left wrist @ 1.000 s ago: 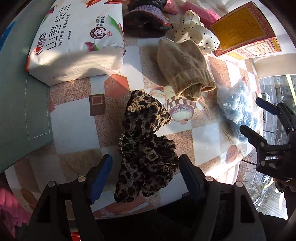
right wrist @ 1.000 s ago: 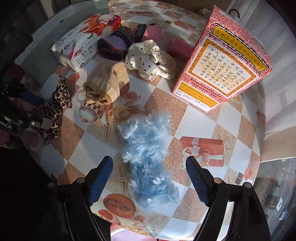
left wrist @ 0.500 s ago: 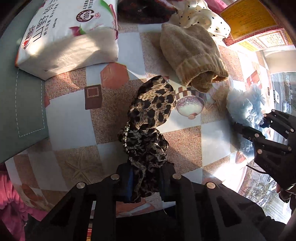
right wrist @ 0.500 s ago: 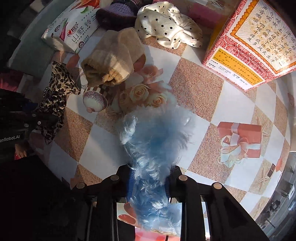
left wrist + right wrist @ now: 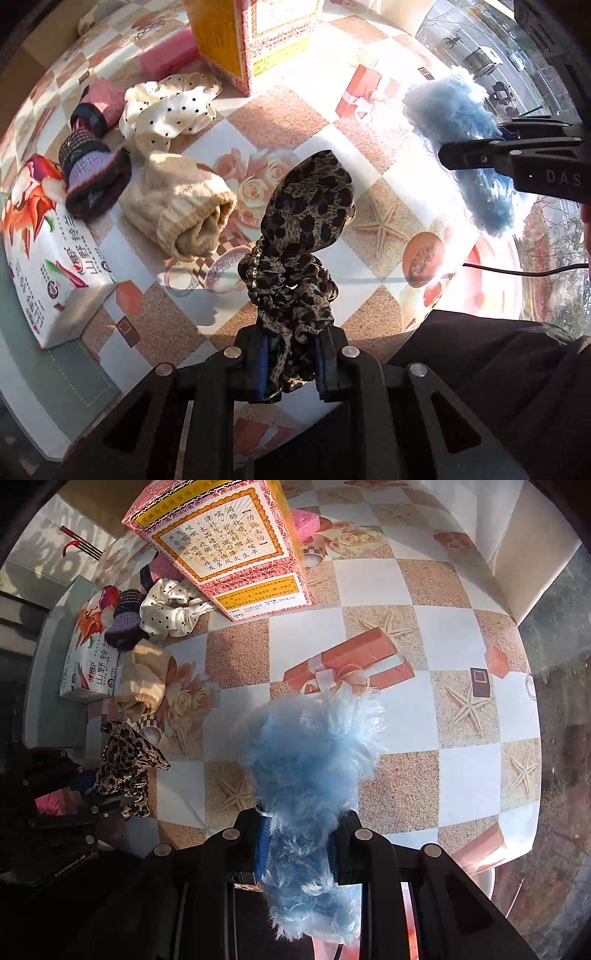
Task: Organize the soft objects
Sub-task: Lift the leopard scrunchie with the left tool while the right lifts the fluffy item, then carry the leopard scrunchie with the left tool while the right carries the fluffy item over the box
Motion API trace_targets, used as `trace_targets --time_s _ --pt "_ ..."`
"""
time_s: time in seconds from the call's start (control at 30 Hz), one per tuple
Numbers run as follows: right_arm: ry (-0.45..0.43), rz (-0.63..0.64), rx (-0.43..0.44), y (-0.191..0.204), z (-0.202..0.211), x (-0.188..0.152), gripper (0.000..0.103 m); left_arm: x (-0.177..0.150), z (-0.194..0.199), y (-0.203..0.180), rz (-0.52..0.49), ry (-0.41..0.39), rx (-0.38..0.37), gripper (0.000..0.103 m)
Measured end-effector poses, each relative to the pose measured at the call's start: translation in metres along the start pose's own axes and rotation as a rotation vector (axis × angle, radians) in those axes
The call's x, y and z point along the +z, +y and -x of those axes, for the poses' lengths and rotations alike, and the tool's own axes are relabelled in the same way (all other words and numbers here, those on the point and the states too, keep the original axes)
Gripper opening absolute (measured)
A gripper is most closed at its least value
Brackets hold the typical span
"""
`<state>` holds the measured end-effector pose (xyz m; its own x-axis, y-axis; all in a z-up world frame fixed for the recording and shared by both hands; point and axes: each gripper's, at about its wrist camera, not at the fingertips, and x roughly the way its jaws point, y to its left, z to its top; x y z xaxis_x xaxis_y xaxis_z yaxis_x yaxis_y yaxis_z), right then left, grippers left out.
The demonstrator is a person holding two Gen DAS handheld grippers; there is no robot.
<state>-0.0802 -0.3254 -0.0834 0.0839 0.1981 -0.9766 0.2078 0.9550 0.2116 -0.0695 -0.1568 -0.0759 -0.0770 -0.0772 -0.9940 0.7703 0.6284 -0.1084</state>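
Note:
My left gripper [image 5: 290, 363] is shut on a leopard-print scrunchie [image 5: 303, 240] and holds it above the table; it also shows in the right wrist view [image 5: 125, 766]. My right gripper [image 5: 295, 843] is shut on a fluffy light-blue scrunchie [image 5: 314, 753], lifted off the table; it shows at the right of the left wrist view [image 5: 461, 129]. On the table lie a beige knit hat [image 5: 177, 206], a cream polka-dot scrunchie [image 5: 166, 110], a purple knit piece [image 5: 92, 173] and a pink knit roll [image 5: 105, 101].
A tall red-and-yellow printed box [image 5: 225, 550] stands at the back of the patterned table [image 5: 406, 627]. A white tissue pack [image 5: 48, 266] lies at the left on a green mat [image 5: 55, 376]. A pink sponge [image 5: 168, 59] lies by the box.
Both grippers closed on their scrunchies about half a second ago and have since lifted them off the table. Both views have swung toward the box side.

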Motion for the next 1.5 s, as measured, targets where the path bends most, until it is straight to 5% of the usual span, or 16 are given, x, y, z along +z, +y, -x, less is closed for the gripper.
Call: trace_targets --time_s 0.2,0.37,0.6,0.77,0.97,1.5 --pt "-0.138 -0.217 -0.010 -0.051 0.055 0.018 0.026 0.047 0.065 -0.012 -0.069 -0.204 -0.018 0.021" --pt "-0.257 -0.261 -0.033 -0.061 0.104 0.050 0.026 0.106 0.123 -0.014 -0.075 -0.363 -0.018 0.021" --pt "-0.357 -0.235 -0.038 -0.042 0.143 0.111 0.027 0.143 0.158 0.065 0.195 -0.388 0.054 0.021" --pt "-0.357 -0.146 -0.025 0.003 0.147 0.147 0.027 0.122 0.155 0.125 0.391 -0.335 0.089 0.021" --pt "-0.339 0.010 0.017 0.079 0.139 0.162 0.027 0.086 0.146 0.164 0.489 -0.289 0.133 0.021" --pt "-0.126 0.358 0.071 0.229 0.066 0.101 0.027 -0.025 0.100 0.189 0.703 -0.195 0.067 0.021"
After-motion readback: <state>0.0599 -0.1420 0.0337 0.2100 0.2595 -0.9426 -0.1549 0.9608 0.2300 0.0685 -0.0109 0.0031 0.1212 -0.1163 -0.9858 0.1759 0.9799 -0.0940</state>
